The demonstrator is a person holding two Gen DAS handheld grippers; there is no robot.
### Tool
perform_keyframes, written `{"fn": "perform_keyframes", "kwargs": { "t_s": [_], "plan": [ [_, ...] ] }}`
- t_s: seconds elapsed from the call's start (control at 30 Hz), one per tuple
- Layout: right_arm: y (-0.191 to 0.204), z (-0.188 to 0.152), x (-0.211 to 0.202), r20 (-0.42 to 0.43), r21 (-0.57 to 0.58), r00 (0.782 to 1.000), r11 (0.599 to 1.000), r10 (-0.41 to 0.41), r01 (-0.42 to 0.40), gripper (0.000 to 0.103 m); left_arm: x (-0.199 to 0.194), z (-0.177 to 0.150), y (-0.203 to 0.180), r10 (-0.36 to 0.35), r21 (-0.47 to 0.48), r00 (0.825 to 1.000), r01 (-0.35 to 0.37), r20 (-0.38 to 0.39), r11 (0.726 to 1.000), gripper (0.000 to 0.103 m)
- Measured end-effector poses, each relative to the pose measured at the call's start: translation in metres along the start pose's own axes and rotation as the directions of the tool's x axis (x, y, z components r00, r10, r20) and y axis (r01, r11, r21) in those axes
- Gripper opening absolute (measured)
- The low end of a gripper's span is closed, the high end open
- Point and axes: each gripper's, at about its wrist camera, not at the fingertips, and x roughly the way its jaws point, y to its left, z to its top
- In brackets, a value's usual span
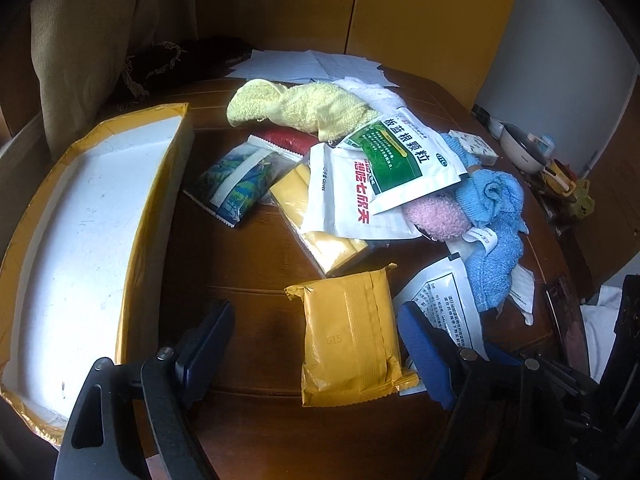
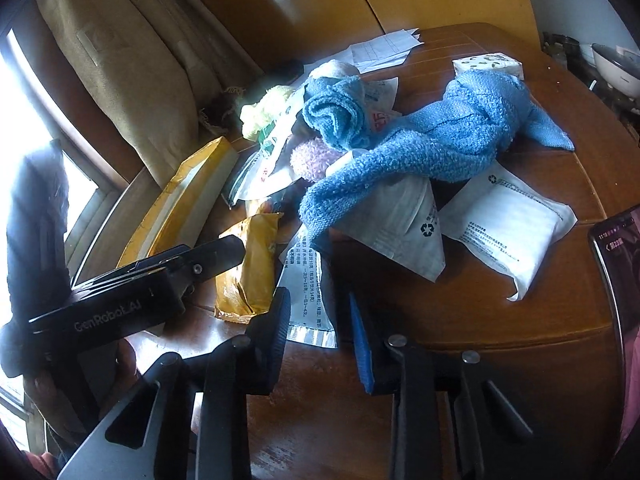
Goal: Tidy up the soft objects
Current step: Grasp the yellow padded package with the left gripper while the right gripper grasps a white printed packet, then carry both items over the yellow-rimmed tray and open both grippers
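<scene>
A pile of soft things lies on the brown wooden table (image 1: pixel 248 272): a yellow towel (image 1: pixel 296 108), a blue towel (image 1: pixel 496 216), a pink fluffy cloth (image 1: pixel 436 216) and several packets. A yellow packet (image 1: pixel 348 336) lies between the fingers of my open left gripper (image 1: pixel 316 332), untouched. A white open box (image 1: pixel 80 232) with yellow flaps sits at the left. My right gripper (image 2: pixel 320 320) is open and empty, over a printed white sachet (image 2: pixel 308 288), in front of the blue towel (image 2: pixel 420 148). The left gripper (image 2: pixel 160 280) shows at the left of the right wrist view.
White pouches (image 2: pixel 508 232) lie right of the blue towel. A small tissue pack (image 2: pixel 488 65) and papers (image 2: pixel 384 50) sit at the back. A phone (image 2: pixel 620 264) lies at the right table edge. A curtain (image 2: pixel 132 80) hangs at the left. Dishes (image 1: pixel 524 152) stand beyond the table.
</scene>
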Motion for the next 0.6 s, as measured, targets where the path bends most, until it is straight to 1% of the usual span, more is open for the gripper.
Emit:
{"fn": "perform_keyframes", "kwargs": {
  "t_s": [0.03,0.07,0.13,0.17,0.23,0.27,0.3,0.4,0.47,0.5,0.53,0.57,0.6],
  "plan": [
    [0.001,0.000,0.001,-0.007,-0.002,1.000,1.000,0.002,-0.002,0.022,0.001,0.001,0.000,0.003,-0.001,1.000,-0.003,0.000,1.000,0.081],
    [0.002,-0.001,0.003,-0.013,-0.007,1.000,1.000,0.000,0.000,0.015,0.002,0.001,0.000,-0.011,-0.009,1.000,0.011,-0.005,1.000,0.079],
    [0.005,-0.002,0.004,-0.015,-0.019,1.000,1.000,-0.013,0.012,0.008,0.004,0.001,0.002,-0.028,-0.023,1.000,0.028,-0.011,0.999,0.068],
    [0.006,-0.003,0.004,-0.015,-0.026,1.000,1.000,-0.016,0.016,0.006,0.004,0.001,0.002,-0.029,-0.028,0.999,0.028,-0.013,0.999,0.066],
    [0.007,-0.004,0.004,-0.013,-0.030,1.000,0.999,-0.021,0.021,0.005,0.003,-0.001,0.002,-0.053,-0.035,0.999,0.053,-0.009,0.998,0.055],
    [0.007,-0.004,0.004,-0.013,-0.030,1.000,0.999,-0.021,0.021,0.005,0.002,-0.002,0.002,-0.061,-0.033,0.998,0.061,-0.005,0.998,0.052],
    [0.008,-0.004,0.004,-0.014,-0.034,1.000,0.999,-0.020,0.020,0.005,0.001,-0.002,0.001,-0.064,-0.029,0.998,0.064,0.000,0.998,0.045],
    [0.010,-0.005,0.003,-0.012,-0.044,1.000,0.999,-0.021,0.021,0.004,-0.001,-0.004,0.001,-0.066,-0.030,0.998,0.066,0.007,0.997,0.045],
    [0.011,-0.006,0.003,-0.014,-0.047,0.999,0.998,-0.029,0.029,0.004,-0.002,-0.005,0.004,-0.070,-0.053,0.998,0.070,0.004,0.996,0.048],
    [0.011,-0.006,0.004,-0.015,-0.044,0.999,0.999,-0.029,0.029,0.004,-0.003,-0.005,0.006,-0.063,-0.060,0.998,0.063,0.001,0.996,0.058],
    [0.011,-0.006,0.004,-0.017,-0.043,0.999,0.999,-0.029,0.028,0.004,-0.005,-0.004,0.008,-0.057,-0.065,0.998,0.058,0.005,0.996,0.070],
    [0.011,-0.007,0.004,-0.018,-0.041,0.999,0.999,-0.029,0.029,0.004,-0.006,-0.004,0.010,-0.054,-0.071,0.998,0.055,0.016,0.996,0.075],
    [0.010,-0.006,0.004,-0.019,-0.038,0.999,0.999,-0.029,0.028,0.004,-0.007,-0.003,0.012,-0.057,-0.075,0.998,0.059,0.021,0.995,0.075]
  ]
}}
